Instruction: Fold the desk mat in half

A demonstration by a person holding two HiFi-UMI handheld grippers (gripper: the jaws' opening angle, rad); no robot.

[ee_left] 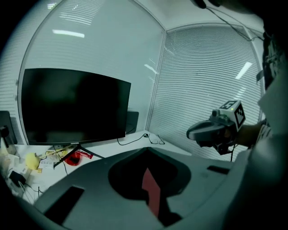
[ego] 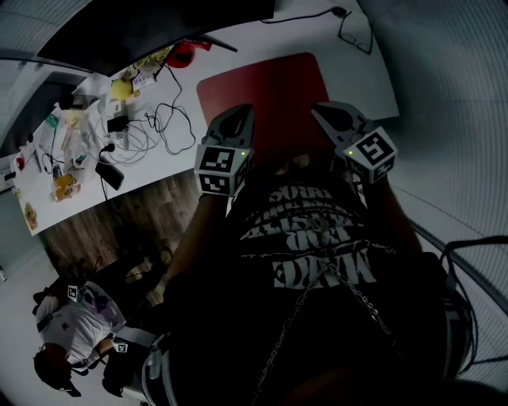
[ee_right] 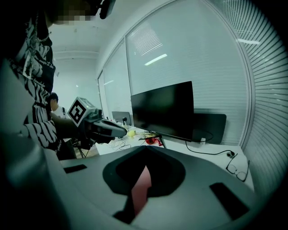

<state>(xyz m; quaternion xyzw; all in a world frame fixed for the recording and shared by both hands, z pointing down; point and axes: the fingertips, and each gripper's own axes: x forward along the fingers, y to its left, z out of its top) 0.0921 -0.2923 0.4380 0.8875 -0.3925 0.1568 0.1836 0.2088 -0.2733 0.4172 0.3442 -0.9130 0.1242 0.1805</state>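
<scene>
The red desk mat (ego: 266, 91) lies flat on the white desk (ego: 361, 87), in front of the monitor. Its near edge is hidden behind my grippers and my body. My left gripper (ego: 244, 111) hangs over the mat's near left part with its jaws shut. My right gripper (ego: 317, 108) hangs over the near right part, also shut. In each gripper view only a narrow red strip of mat (ee_left: 150, 191) (ee_right: 141, 188) shows through the slit behind the closed tips. I see no lifted fold of the mat. Each gripper shows in the other's view: the right gripper (ee_left: 194, 133), the left gripper (ee_right: 122, 131).
A dark monitor (ego: 143, 24) stands along the desk's far edge. Left of the mat lie tangled cables (ego: 159, 123), a red object (ego: 184, 54), a phone (ego: 109, 174) and small clutter. Glasses (ego: 357, 36) rest at the far right. A person (ego: 75, 333) sits on the floor at lower left.
</scene>
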